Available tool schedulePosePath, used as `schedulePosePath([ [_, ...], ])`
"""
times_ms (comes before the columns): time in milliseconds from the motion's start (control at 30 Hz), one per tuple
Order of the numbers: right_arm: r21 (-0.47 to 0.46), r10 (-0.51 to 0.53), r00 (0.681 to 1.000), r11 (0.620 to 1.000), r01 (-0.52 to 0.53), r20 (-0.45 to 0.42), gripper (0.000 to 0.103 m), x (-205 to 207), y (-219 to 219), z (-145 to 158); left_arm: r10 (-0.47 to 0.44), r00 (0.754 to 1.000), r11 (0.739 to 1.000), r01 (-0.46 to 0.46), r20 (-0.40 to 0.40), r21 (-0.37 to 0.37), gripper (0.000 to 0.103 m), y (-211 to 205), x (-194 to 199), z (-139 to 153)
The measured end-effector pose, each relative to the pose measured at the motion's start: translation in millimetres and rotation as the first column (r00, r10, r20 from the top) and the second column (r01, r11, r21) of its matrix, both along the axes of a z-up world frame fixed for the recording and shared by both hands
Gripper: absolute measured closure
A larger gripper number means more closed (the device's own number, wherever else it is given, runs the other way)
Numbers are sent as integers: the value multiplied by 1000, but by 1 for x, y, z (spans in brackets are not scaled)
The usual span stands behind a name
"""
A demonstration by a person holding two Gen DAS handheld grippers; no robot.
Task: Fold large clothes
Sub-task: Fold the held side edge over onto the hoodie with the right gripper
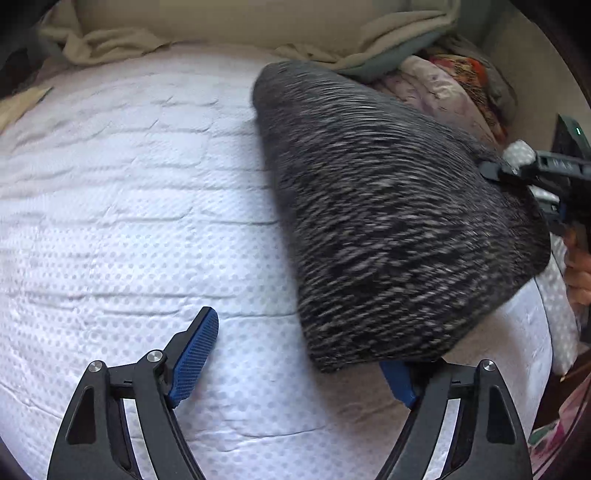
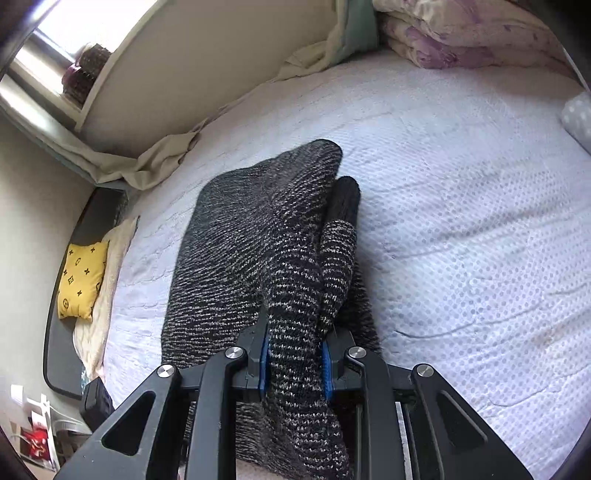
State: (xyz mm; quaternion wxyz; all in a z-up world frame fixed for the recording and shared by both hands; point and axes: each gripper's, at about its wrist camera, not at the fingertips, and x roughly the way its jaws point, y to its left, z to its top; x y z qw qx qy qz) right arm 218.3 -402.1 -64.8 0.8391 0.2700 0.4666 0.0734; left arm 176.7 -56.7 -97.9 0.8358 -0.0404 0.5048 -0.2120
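Two grippers: right gripper [image 2: 293, 363] clamps knit sweater [image 2: 255, 251]; left gripper [image 1: 295, 354] spread.

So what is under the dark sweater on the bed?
Under the sweater only the white bed cover shows around its edges. The right gripper pinches a bunch of it. Anything beneath the knit is covered.

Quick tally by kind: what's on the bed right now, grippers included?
Sweater: 1
Grippers: 2, left and right
Yellow cushion: 1
Folded quilts: 1 pile
Total: 5
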Motion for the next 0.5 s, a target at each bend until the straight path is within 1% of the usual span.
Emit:
schedulePosePath([
  [100, -4, -7, 1000, 1000, 7, -29, 86, -1, -2, -10, -7, 1000, 1000, 7, 2, -6, 17, 7, 0, -7],
  [267, -36, -16, 998, 999, 13, -65, 86, 3, -2, -31, -16, 1000, 1000, 16, 14, -9, 14, 6, -1, -11],
  [400, -16, -16, 997, 1000, 14, -73, 84, 6, -6, -48, -32, 999, 999, 31, 16, 25, 14, -1, -7, -9],
  [500, 6, -14, 998, 1000, 14, -68, 83, 6, -9, -52, -38, 999, 997, 36, 26, 61, 17, -2, -18, 4],
])
